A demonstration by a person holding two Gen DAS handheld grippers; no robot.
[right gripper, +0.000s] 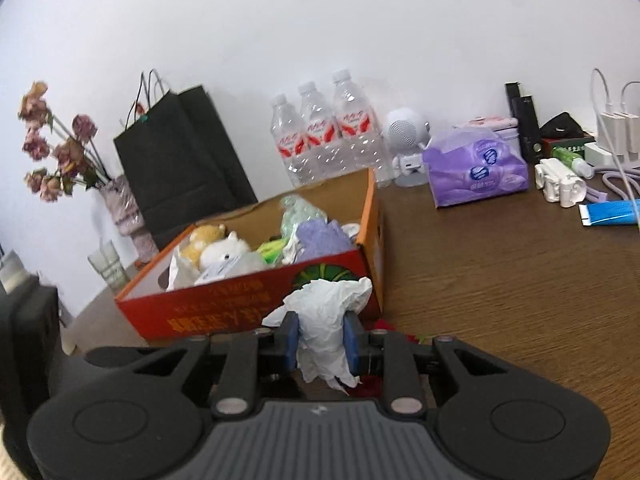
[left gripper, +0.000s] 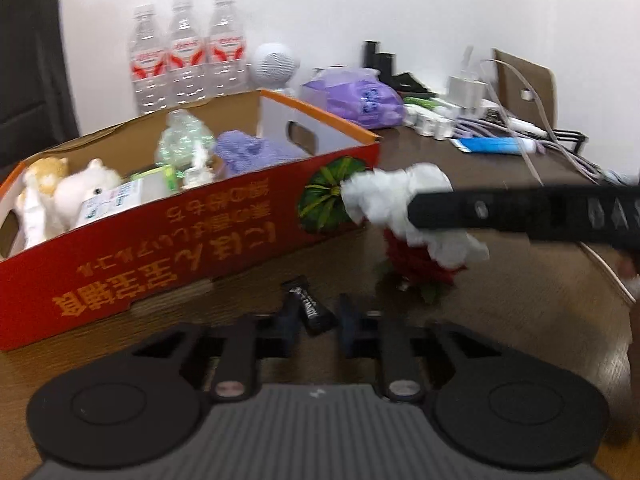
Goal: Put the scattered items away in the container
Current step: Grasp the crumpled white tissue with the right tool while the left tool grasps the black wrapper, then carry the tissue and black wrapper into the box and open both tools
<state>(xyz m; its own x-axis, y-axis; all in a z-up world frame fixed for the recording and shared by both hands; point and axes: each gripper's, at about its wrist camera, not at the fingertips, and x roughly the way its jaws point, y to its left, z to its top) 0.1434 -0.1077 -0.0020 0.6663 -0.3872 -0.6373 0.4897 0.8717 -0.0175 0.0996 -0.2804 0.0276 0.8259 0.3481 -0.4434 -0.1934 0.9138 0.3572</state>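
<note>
The right gripper [right gripper: 320, 342] is clamping a crumpled white paper tissue [right gripper: 326, 320] between its two blue-padded fingers [right gripper: 290, 342]; the fingers are standing at a narrow gap, closed on the wad. The tissue's long axis is running roughly parallel to the fingers, with its wider bunched end pointing forward toward the red-and-orange cardboard box [right gripper: 224, 312] and a thinner ragged tail hanging back below the pads. The wad is sitting in the air just in front of the box's near red wall, close to the green printed emblem at the box corner.

In the left wrist view, the same tissue [left gripper: 400, 204] is appearing beside the box corner [left gripper: 200, 248], with the right gripper's black finger [left gripper: 520, 212] crossing in from the right edge. A red artificial flower with green leaves [left gripper: 420, 264] is lying on the brown wood-grain table [left gripper: 520, 320] directly under the tissue.

The left gripper [left gripper: 316, 320] is hovering low over the table, its fingers set a moderate way apart and gripping nothing. A small black wrapped sachet with white lettering [left gripper: 308, 304] is lying on the table between the fingertips, its long axis running obliquely from far-left to near-right.

The box is already containing a white plush toy [left gripper: 88, 192], an orange plush toy [left gripper: 48, 172], a crushed clear plastic bottle [left gripper: 184, 144] and a purple knitted cloth [left gripper: 252, 152]
</note>
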